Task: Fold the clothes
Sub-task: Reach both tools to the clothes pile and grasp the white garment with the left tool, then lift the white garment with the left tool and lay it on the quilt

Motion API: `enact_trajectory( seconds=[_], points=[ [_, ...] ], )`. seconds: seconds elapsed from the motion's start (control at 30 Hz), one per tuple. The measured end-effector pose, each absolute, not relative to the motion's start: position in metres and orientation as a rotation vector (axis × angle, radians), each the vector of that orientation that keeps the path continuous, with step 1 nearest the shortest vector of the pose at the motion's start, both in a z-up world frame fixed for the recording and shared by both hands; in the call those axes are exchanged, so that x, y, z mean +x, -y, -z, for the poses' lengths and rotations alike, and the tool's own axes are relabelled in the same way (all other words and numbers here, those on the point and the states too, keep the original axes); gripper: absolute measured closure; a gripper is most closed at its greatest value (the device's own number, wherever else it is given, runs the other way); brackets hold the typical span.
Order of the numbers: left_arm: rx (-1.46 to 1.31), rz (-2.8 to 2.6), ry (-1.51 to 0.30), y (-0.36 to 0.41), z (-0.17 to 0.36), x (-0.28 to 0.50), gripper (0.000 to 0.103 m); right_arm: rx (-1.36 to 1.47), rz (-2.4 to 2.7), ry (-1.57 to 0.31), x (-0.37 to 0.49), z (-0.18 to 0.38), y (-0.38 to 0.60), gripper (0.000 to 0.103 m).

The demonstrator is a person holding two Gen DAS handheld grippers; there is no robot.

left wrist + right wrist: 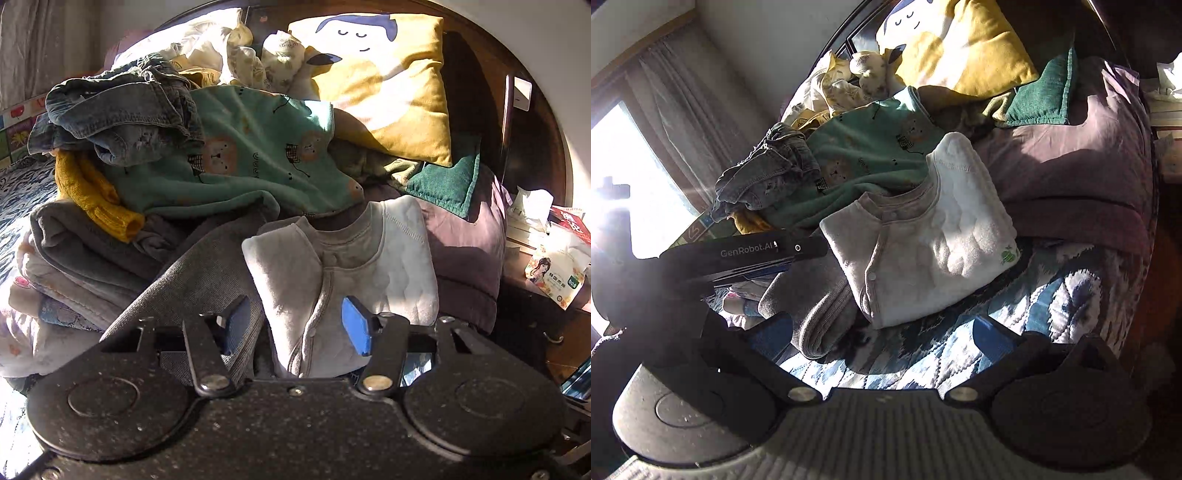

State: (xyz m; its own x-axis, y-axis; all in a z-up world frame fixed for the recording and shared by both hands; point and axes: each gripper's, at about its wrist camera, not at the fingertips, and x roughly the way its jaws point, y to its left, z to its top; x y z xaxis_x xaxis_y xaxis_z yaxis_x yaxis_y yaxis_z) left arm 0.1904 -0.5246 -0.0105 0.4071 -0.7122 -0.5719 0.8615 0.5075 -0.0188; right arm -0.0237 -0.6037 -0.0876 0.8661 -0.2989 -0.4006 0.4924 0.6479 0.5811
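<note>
You are in a sunlit home bedroom: a quilted bed [923,354] heaped with laundry, a yellow pillow [388,85], a curtained window [624,173].

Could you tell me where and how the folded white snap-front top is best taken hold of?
Probably by the folded bottom edge of the white top, coming from the near side, low over the quilt. That edge overhangs the quilt nearest the open right gripper, while the collar end rests against the clothes pile.
</note>
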Motion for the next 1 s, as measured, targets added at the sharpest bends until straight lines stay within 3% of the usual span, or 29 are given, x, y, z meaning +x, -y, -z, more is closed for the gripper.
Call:
enact_trajectory(
  seconds=[0.27, 0.3, 0.37, 0.4, 0.7, 1.0],
  points=[
    [0.307, 0.929, -0.542, 0.562, 0.014, 0.216, 0.061, 0.746, 0.412, -0.27, -0.02, 0.088, 0.621, 0.0],
    [0.315, 0.928, -0.536, 0.561, 0.013, 0.214, 0.076, 0.748, 0.417, -0.272, -0.02, 0.088, 0.622, 0.0],
    [0.331, 0.927, -0.524, 0.558, 0.01, 0.21, 0.091, 0.749, 0.419, -0.289, -0.02, 0.089, 0.62, 0.0],
    [0.339, 0.927, -0.517, 0.557, 0.009, 0.208, 0.094, 0.752, 0.417, -0.298, -0.02, 0.091, 0.618, 0.0],
    [0.364, 0.919, -0.453, 0.536, -0.013, 0.188, 0.097, 0.76, 0.395, -0.326, -0.028, 0.088, 0.599, 0.0],
    [0.185, 0.757, -0.291, 0.421, -0.117, 0.191, 0.097, 0.708, 0.33, -0.282, -0.046, 0.048, 0.558, 0.0]
  ],
)
